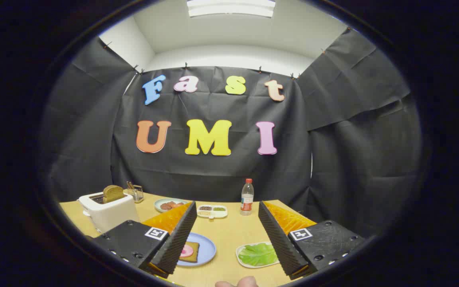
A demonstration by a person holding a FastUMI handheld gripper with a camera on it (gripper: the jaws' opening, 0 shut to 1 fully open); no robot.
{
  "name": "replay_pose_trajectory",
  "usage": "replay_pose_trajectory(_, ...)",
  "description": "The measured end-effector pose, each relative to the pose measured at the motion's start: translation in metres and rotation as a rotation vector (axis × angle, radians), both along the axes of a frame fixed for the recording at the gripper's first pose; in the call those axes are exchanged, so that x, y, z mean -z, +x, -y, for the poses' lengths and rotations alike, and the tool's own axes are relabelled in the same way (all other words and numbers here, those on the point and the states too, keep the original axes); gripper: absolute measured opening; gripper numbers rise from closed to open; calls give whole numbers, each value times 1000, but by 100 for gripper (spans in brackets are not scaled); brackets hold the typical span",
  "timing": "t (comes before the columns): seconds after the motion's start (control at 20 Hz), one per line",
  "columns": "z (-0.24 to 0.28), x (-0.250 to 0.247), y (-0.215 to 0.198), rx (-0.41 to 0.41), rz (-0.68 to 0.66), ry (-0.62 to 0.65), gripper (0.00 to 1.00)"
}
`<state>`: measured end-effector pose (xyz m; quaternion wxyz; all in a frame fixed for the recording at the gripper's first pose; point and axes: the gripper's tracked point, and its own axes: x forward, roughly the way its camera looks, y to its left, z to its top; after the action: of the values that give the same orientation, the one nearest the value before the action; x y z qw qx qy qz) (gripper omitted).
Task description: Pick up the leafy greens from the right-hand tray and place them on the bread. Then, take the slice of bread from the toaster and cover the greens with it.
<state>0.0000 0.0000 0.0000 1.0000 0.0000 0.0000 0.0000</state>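
1. Farthest left, a white toaster (108, 213) stands near the counter's (229, 235) left edge, with a brown slice of bread (112, 193) standing up out of its slot.
2. Just behind the toaster, toward the back left corner, is a small wire holder (134, 193); its contents are too small to make out.
3. Next along the back edge, a pale bowl (168, 205) holds something reddish, and the left finger's orange side covers part of its rim.
4. A blue plate (204, 250) lies near the front edge, carrying a slice of brown bread (192, 252) topped with a pink round slice (187, 251); the left finger hides the plate's left part.
5. The tongs (227, 235) hang wide open above the counter, gripping nothing, fingers well apart.
6. Between the fingers, toward the back edge, lies a small white divided dish (212, 211) with dark and green fillings, hard to identify.
7. A clear bottle (247, 198) with a red cap and red label stands upright at the back edge.
8. The leafy greens (258, 254) lie in a white tray (242, 250) near the front edge, just inside the right finger, which cuts off the tray's right end.
9. A fingertip (237, 283) shows at the counter's front edge.
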Motion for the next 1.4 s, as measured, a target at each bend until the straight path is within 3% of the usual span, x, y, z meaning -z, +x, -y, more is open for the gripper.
replay_pose_trajectory(0.95,16,-5,6,22,7,-28,95)
replay_pose_trajectory(1.4,70,-3,9,67,-31,-58,95)
